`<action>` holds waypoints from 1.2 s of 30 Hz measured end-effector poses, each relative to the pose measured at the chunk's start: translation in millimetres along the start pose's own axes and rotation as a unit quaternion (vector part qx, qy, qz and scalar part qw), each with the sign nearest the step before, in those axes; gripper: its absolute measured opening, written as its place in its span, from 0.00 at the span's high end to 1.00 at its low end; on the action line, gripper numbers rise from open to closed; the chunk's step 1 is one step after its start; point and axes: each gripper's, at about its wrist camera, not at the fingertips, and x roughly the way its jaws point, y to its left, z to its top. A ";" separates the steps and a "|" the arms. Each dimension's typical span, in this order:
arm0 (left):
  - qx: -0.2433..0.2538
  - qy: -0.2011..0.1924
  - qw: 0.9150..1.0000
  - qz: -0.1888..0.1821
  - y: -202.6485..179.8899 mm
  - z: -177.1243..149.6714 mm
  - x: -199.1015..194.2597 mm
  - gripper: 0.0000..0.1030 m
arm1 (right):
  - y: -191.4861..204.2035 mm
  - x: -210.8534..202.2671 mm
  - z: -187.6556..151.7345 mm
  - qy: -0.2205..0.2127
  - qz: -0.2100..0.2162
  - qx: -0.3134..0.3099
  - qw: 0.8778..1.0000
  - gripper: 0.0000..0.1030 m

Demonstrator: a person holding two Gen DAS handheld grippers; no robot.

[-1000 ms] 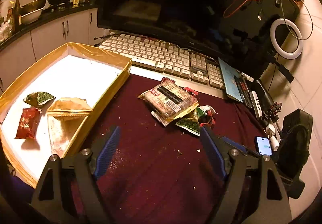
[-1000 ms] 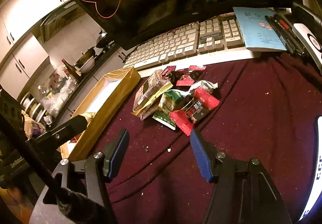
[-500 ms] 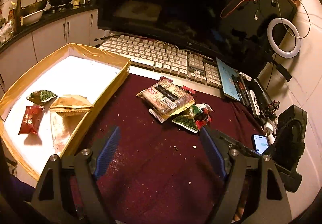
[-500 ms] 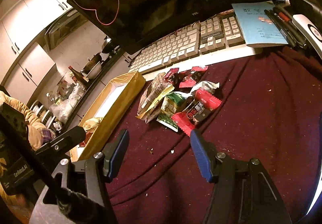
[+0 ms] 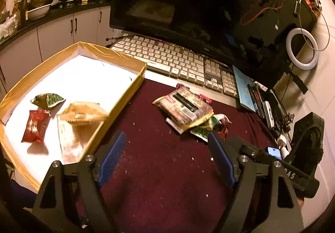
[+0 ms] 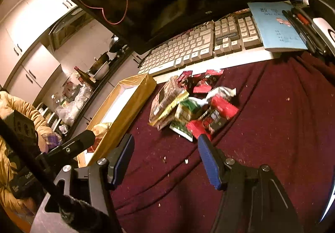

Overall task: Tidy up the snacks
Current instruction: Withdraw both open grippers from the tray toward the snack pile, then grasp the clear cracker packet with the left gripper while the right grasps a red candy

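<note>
Hovering w/ both claws spread wide, nothing held. Right gripper sits nearer the snack pile, which lies just ahead, centre of the right-wrist frame; red packet almost touches its right finger tip, long axis running lower left to upper right. Left gripper is farther off; big barcode pack points upper left to lower right. Box, frame left, already holds 4 snacks.

- Cloth: dark maroon, speckled with pale crumbs.
- Box: gold rim, white inside.
- Packets in the box: 1 green, 1 red, 1 tan.
- Finger pads: blue, ribbed.
- Keyboard: cream and grey keys.
- Booklet: light blue.
</note>
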 end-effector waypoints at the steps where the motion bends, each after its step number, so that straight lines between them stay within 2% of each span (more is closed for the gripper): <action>1: 0.000 0.001 1.000 -0.002 1.2 2.8 2.5 0.21 | 0.3 3.2 6.1 0.002 -0.003 0.003 1.000 0.38; 6: 0.006 0.008 1.000 -0.016 4.6 18.2 17.0 0.21 | -2.3 18.4 31.9 0.019 -0.044 0.019 0.999 0.38; 8: 0.005 0.015 1.000 -0.020 5.7 22.4 21.8 0.21 | -11.9 23.0 39.9 0.026 -0.103 0.040 0.993 0.38; 10: 0.002 0.015 0.999 -0.030 8.3 24.8 22.6 0.21 | -22.9 20.2 34.4 0.022 -0.096 0.073 0.992 0.36; 13: -0.003 0.015 0.999 -0.037 12.4 26.8 23.0 0.21 | -27.3 21.0 22.4 0.022 -0.108 0.085 0.990 0.37; 17: 0.004 0.017 0.999 -0.030 13.8 28.1 24.6 0.21 | -29.6 33.4 10.3 0.031 -0.117 0.100 0.988 0.52; 20: -0.001 0.020 0.999 -0.031 16.6 29.6 26.1 0.21 | -33.2 33.5 10.0 0.009 -0.112 0.129 0.985 0.60; 22: -0.006 0.024 0.999 -0.033 15.6 30.7 28.8 0.21 | -31.8 35.8 13.2 0.009 -0.115 0.133 0.984 0.66; 25: -0.011 0.045 0.998 -0.038 6.4 36.1 42.2 0.21 | -13.9 36.3 7.7 0.006 -0.154 0.071 0.986 0.68; 26: -0.012 0.054 0.998 -0.038 3.4 37.8 47.3 0.21 | -9.6 35.8 5.3 0.006 -0.158 0.059 0.986 0.72; 29: -0.012 0.071 0.997 -0.035 -10.7 46.2 66.4 0.21 | -8.6 26.5 1.2 -0.006 -0.142 0.046 0.989 0.87; 33: -0.030 0.097 0.995 -0.015 -19.7 60.1 96.9 0.21 | -18.9 19.7 1.2 -0.011 -0.117 0.054 0.992 0.89; 36: -0.041 0.117 0.992 0.029 -23.7 67.2 122.5 0.21 | -26.5 19.2 3.0 -0.018 -0.106 0.075 0.991 0.84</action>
